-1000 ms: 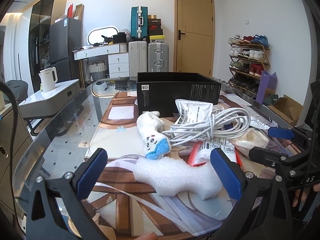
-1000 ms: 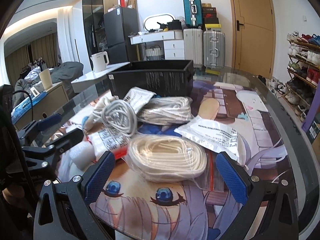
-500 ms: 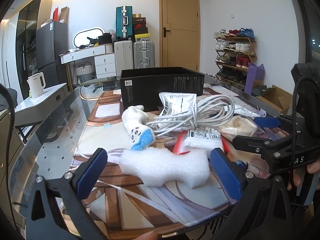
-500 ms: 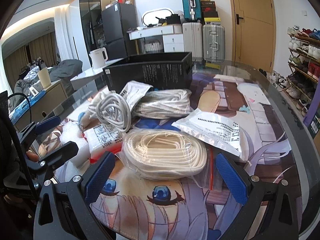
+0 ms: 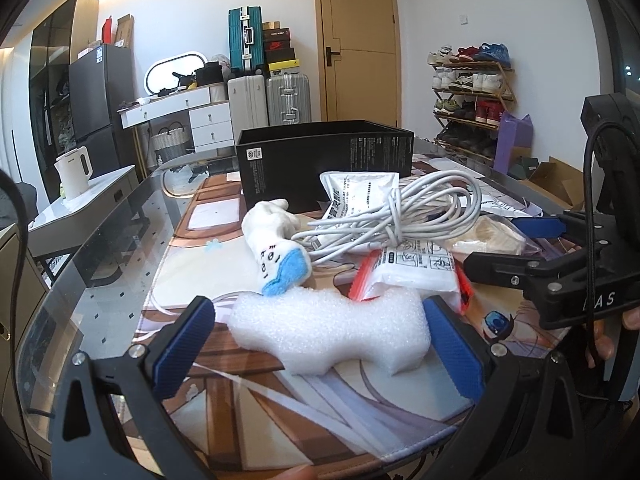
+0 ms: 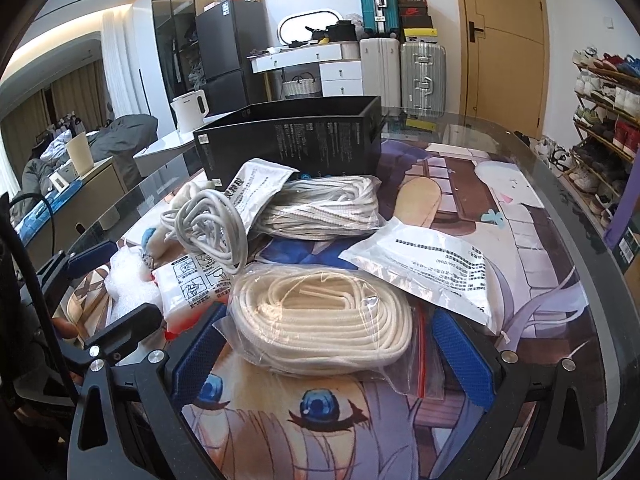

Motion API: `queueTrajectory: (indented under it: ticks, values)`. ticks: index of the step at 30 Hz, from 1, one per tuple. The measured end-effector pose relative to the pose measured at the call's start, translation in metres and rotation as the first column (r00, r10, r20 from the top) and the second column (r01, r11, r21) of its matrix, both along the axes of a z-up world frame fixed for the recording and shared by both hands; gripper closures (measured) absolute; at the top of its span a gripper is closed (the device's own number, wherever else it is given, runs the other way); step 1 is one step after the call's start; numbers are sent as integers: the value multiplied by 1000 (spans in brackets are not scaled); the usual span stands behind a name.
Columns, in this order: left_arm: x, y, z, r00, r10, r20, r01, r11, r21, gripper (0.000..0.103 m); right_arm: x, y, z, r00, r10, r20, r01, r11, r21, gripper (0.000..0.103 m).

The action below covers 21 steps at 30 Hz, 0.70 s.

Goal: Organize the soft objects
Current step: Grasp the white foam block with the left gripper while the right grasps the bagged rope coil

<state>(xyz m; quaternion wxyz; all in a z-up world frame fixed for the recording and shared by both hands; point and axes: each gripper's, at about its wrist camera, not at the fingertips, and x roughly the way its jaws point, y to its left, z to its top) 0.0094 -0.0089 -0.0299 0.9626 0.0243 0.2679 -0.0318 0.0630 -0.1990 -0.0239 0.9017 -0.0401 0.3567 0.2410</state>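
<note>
Closing on the bagged rope (image 6: 320, 320), the right tongs (image 6: 332, 344) have it between their pads, not yet pressed. Squeeze the coil's middle, not just loose plastic, then lift toward the box (image 6: 292, 136) ahead. Left tongs (image 5: 320, 344) stand wide around the foam (image 5: 332, 328), neither pad pressing it.

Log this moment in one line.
left gripper: open, straddling foam block | right gripper: closing around bagged rope coil | black box: beyond pile
</note>
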Motion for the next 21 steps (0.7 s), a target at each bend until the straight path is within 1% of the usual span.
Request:
queueTrajectory:
  ticks: [4,5,6,7,8,14,21]
  values:
    - [-2,1,2,1000,-21,5,21,999,-24,2,0,0,1,1000,5,5,-5,1000,8,11]
    - [-2,1,3,1000,-28,7,28,999,-30,8,0,0,1,1000,4,6,-4,1000,10,14]
    - [-3,1,3,999,-33,5,33,999,-33,11,0,0,1,1000,6,7,-6,1000,11,18]
    - [-2,0,3,999,-35,1,35,999,-31,13,-1,0,1,1000,10,7,-10,1000,12,21]
    - [-3,-1,3,999,-37,5,37,999,-28,13,-2,0,1,1000,15,7,-15,1000,10,27]
    - [-10,-2,6,998,-60,15,60,998,-31,14,-8,0,1,999,29,21,-29,1000,7,33]
    - [-15,4,14,998,-49,37,50,998,-40,14,-15,-5,4,999,39,29,-40,999,25,34]
